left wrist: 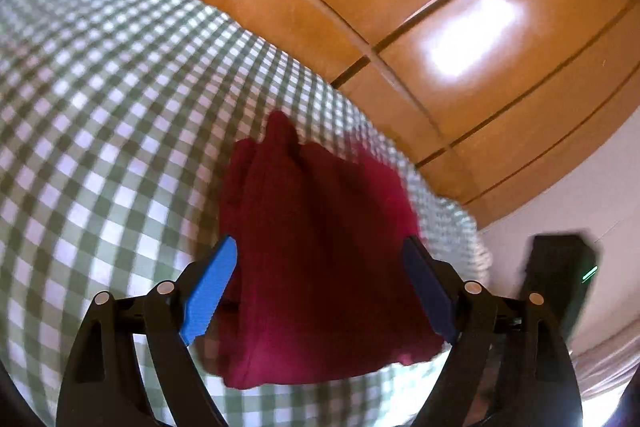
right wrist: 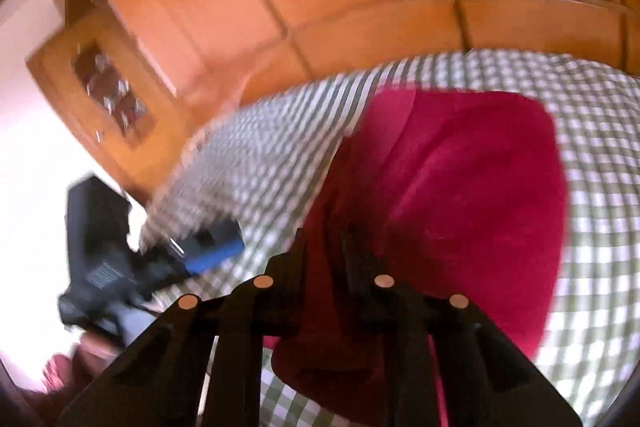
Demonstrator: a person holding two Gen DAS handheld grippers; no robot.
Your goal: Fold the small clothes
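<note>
A dark red small garment (left wrist: 320,251) lies folded on a green-and-white checked cloth (left wrist: 100,131). My left gripper (left wrist: 320,259) is open, its blue pads wide apart on either side of the garment, just above it. In the right wrist view the same garment (right wrist: 472,187) spreads over the checked cloth (right wrist: 600,187). My right gripper (right wrist: 324,239) is shut on a fold of the garment's near edge, with red cloth bunched between the fingers. My left gripper (right wrist: 208,251) also shows at the left of that view, blurred.
Orange-brown wooden cupboard doors (left wrist: 440,7) stand behind the checked surface. A dark box with a green light (left wrist: 560,275) sits at the right. A wooden cabinet with a glass front (right wrist: 108,91) shows at the left of the right wrist view.
</note>
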